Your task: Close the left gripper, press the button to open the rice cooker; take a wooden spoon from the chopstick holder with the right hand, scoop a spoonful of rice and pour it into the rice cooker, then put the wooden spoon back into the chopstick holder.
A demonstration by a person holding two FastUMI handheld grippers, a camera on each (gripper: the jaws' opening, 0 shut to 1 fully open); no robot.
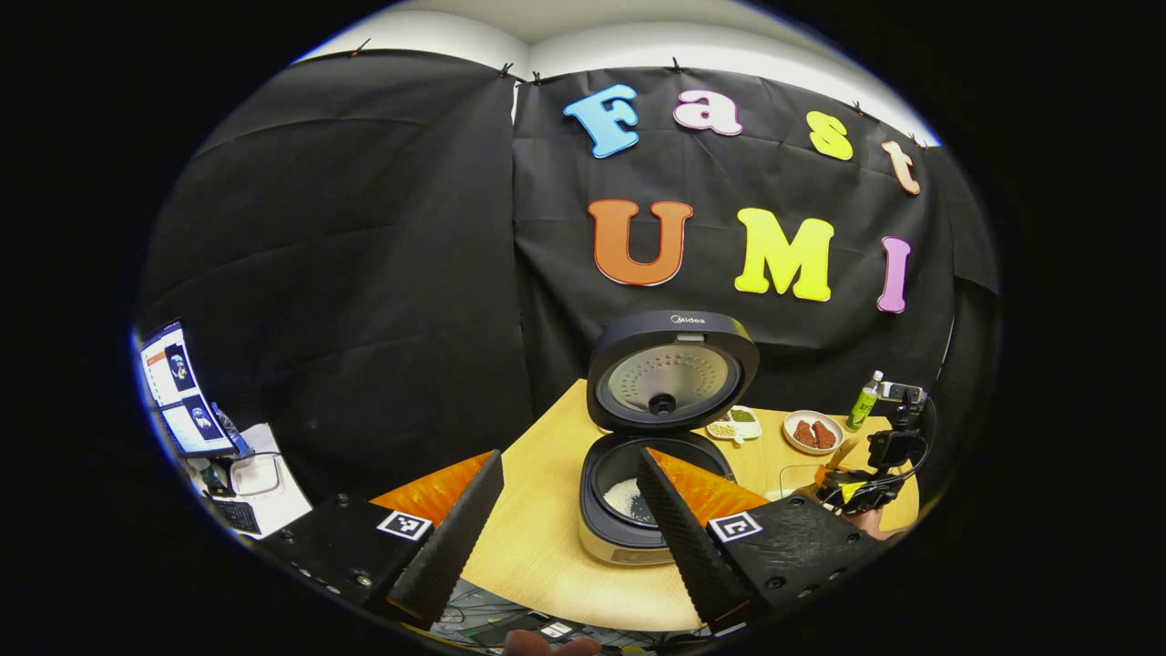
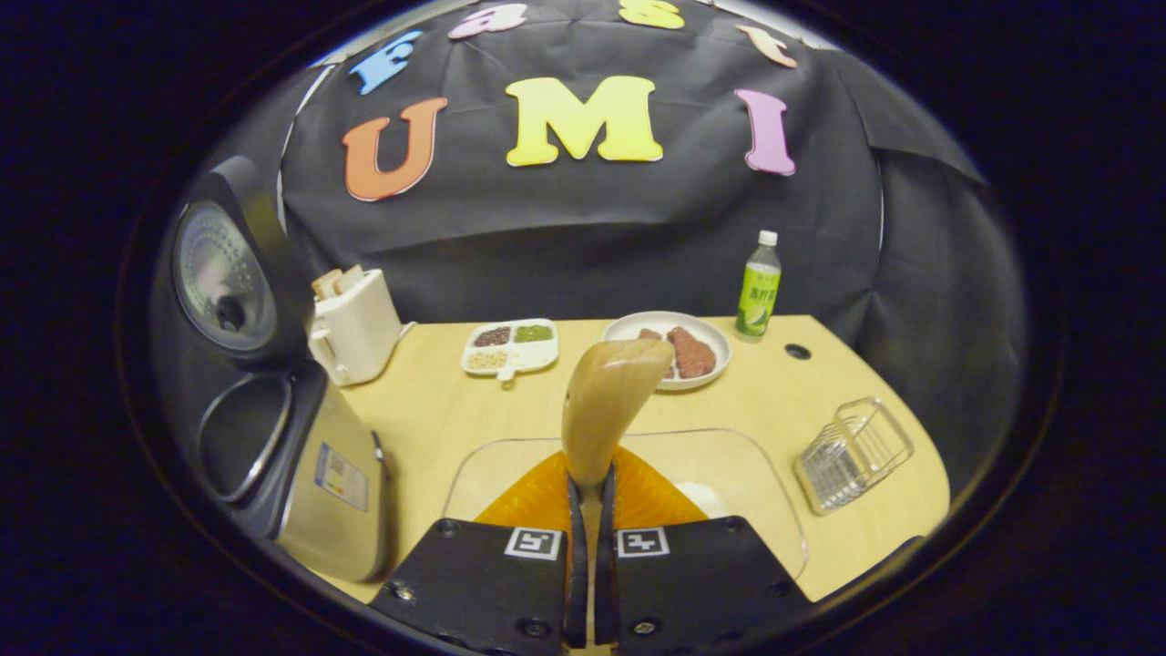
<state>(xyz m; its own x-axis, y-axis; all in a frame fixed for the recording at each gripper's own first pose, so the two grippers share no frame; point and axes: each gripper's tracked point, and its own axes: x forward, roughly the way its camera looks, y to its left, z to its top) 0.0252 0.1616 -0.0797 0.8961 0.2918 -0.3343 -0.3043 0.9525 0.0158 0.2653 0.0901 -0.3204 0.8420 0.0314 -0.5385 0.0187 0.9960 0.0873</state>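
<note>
the rice cooker [image 1: 660, 456] stands open near the table's [image 1: 547, 519] left edge, lid upright, "midea" on its rim, a patch of white rice in the dark pot. the left tongs [image 1: 569, 510] gape apart before it. the right tongs [image 2: 590, 510] pinch the smooth wooden spoon [image 2: 606, 401] over a clear tray [image 2: 729, 474]. a wire chopstick holder [image 2: 852, 453] sits by the right edge.

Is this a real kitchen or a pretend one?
Probably a pretend one, set up in a booth. A rice cooker with its lid up, a toaster and a plate of food sit on a table, but black cloth hangs behind where kitchen walls would be.
</note>
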